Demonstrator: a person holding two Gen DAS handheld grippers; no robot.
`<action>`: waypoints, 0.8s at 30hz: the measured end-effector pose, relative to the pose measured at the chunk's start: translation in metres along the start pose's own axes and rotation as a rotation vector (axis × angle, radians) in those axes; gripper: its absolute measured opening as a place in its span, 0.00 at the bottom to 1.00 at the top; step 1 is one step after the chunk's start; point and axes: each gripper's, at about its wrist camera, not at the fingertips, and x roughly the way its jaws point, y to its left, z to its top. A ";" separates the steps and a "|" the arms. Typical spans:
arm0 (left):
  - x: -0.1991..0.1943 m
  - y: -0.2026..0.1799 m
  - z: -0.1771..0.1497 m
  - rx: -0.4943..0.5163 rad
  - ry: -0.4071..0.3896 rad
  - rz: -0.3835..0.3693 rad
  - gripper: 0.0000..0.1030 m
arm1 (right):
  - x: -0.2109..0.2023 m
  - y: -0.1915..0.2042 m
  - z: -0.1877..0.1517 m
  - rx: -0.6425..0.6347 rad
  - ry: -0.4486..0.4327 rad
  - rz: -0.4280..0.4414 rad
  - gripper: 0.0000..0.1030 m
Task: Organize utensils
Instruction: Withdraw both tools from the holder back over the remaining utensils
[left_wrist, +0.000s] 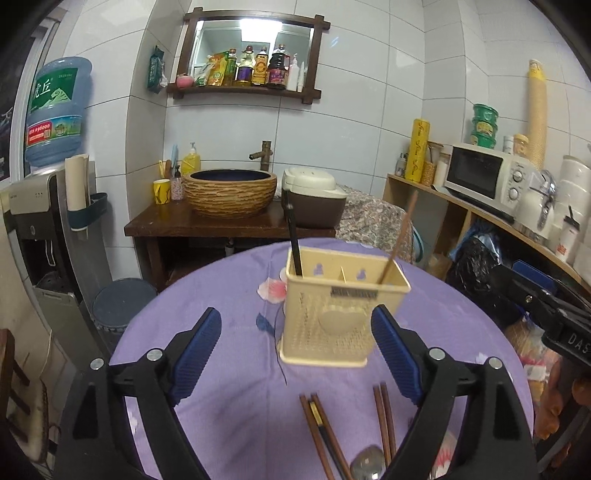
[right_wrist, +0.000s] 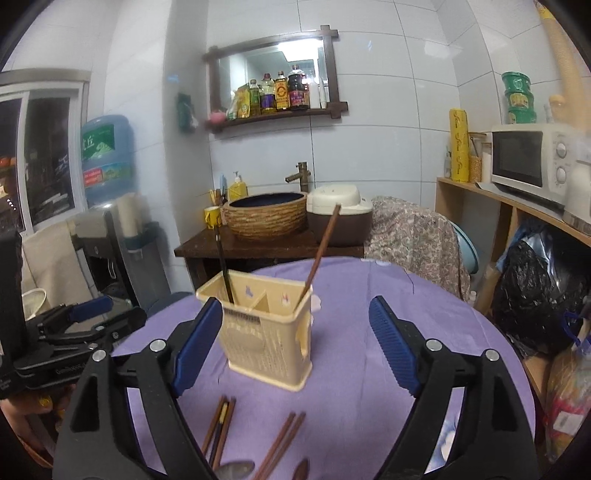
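Standing upright on the purple tablecloth (left_wrist: 229, 369), the cream utensil holder (left_wrist: 343, 321) serves as the landmark. It has two compartments split by a divider. A black chopstick (left_wrist: 293, 240) leans in its left compartment and a brown chopstick (left_wrist: 400, 240) leans in its right one, both tops tilting away from the middle.

The left gripper (left_wrist: 295, 354) hovers in front of the holder with its jaws spread wide and nothing between the blue pads (left_wrist: 197, 354). The right gripper (right_wrist: 295, 347) is likewise spread wide and empty in front of the holder; in the right wrist view its left pad overlaps the holder's front corner, though I cannot tell whether they touch.

In front of the holder, nearer the cameras, loose chopsticks lie flat on the cloth: a mixed brown and black bundle (left_wrist: 321, 432) and, just beside it, a brown pair (left_wrist: 384, 421). A metal spoon (left_wrist: 365, 465) lies nearest of all.
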 end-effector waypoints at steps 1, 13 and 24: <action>-0.006 -0.003 -0.012 0.019 0.003 0.003 0.84 | -0.005 0.000 -0.008 -0.002 0.009 0.000 0.81; -0.030 -0.009 -0.096 0.109 0.112 0.088 0.95 | -0.043 -0.004 -0.095 0.003 0.162 -0.075 0.82; -0.032 -0.004 -0.138 0.049 0.230 0.086 0.95 | -0.043 -0.011 -0.150 0.034 0.274 -0.133 0.82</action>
